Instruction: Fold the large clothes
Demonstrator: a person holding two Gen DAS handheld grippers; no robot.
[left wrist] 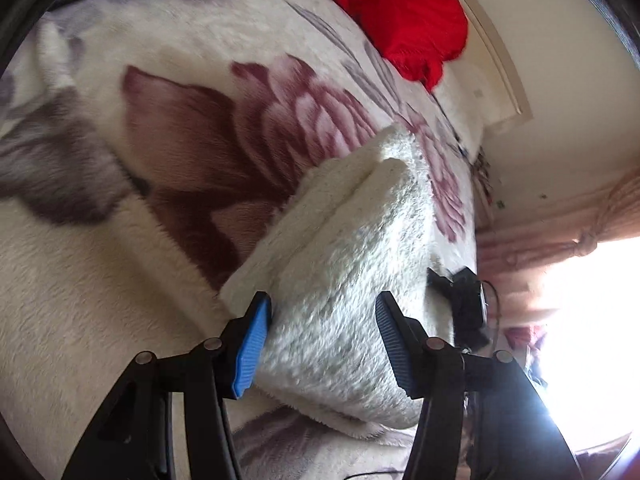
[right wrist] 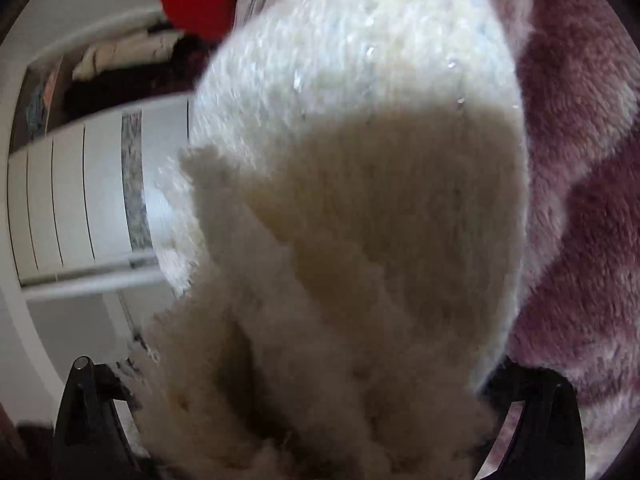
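Already folded small, the fluffy white sweater [left wrist: 340, 264] lay near the bed's [left wrist: 80, 260] edge, squeezed by the left tool [left wrist: 324, 340], while the released right tool [right wrist: 316, 420] might snag and unfold it.

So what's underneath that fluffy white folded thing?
The white folded garment lies on a floral plush blanket, cream with purple flowers. The blanket's pattern directly beneath it is covered.

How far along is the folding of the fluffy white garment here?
Mostly done: the white garment lies as a compact folded bundle on the floral blanket. In hand: the left gripper straddles one end; the right gripper has wide jaws with pile between them. Left: the red garment looks unfolded.
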